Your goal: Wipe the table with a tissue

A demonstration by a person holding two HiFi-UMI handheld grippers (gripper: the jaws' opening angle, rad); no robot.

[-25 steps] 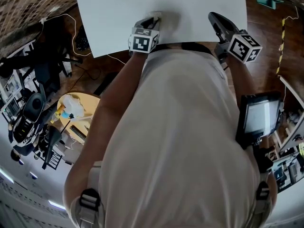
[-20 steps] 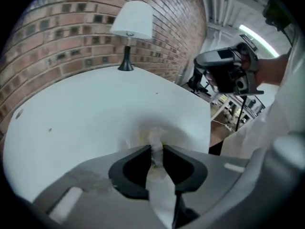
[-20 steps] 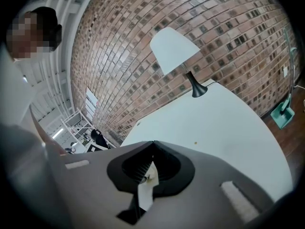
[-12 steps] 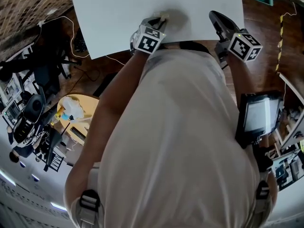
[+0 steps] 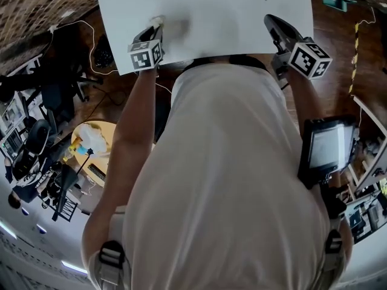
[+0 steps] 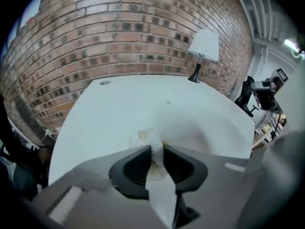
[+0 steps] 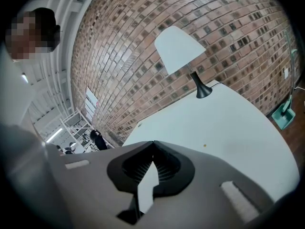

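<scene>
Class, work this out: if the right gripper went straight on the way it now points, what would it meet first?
Probably the white table top just ahead of it, well short of the lamp.

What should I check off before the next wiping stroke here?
1. Tissue between the left gripper jaws: ok, pinched, though the jaws are opening.
2. Tissue touching the table: ok.
3. Right gripper out of the way: ok, shut, empty, at the table's near edge.
4. Lamp clear of the stroke: ok, it stands at the far end.
5. Table fully clean: cannot tell.
</scene>
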